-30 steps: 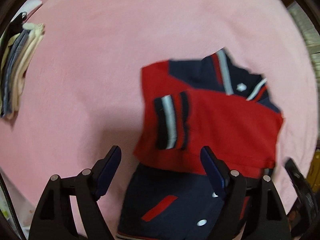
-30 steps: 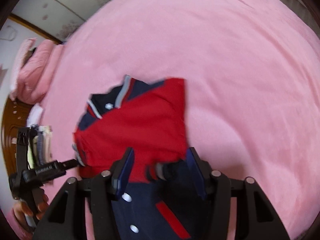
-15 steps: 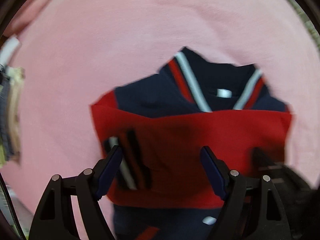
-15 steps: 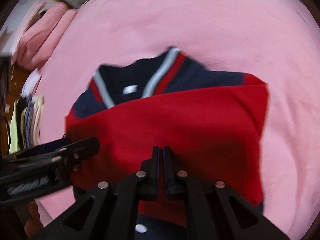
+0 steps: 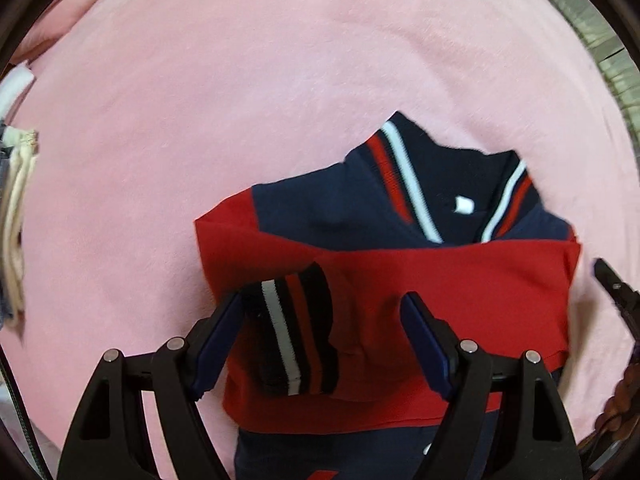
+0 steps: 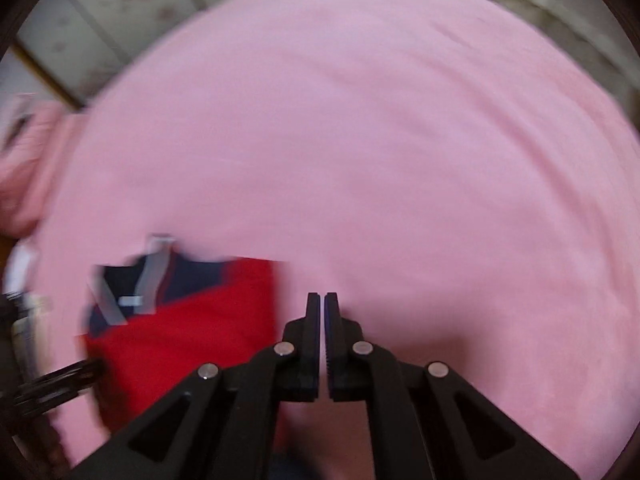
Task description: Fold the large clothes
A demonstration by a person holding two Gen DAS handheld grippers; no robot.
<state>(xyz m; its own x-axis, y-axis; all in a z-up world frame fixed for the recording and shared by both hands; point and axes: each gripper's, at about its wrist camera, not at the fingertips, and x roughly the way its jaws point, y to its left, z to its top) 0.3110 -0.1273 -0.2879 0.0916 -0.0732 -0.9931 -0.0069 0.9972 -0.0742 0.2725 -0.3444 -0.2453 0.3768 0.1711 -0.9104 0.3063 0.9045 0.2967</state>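
The left tongs (image 5: 322, 340) hang spread over a red-and-navy jacket (image 5: 440, 280) on the pink bed (image 5: 240, 100), its striped cuff (image 5: 296, 332) between the two pads and touched by neither. The right tongs (image 6: 322, 308) are pressed together on nothing — the jacket (image 6: 192, 332) lies to their left, blurred.

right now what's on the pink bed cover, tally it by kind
jackets: 1, the red and navy jacket, partly folded
stacks of folded clothes: 1, the pile at the left edge
hand-held grippers: 2, the left hand-held gripper open over the jacket, the right hand-held gripper shut and empty
total: 4
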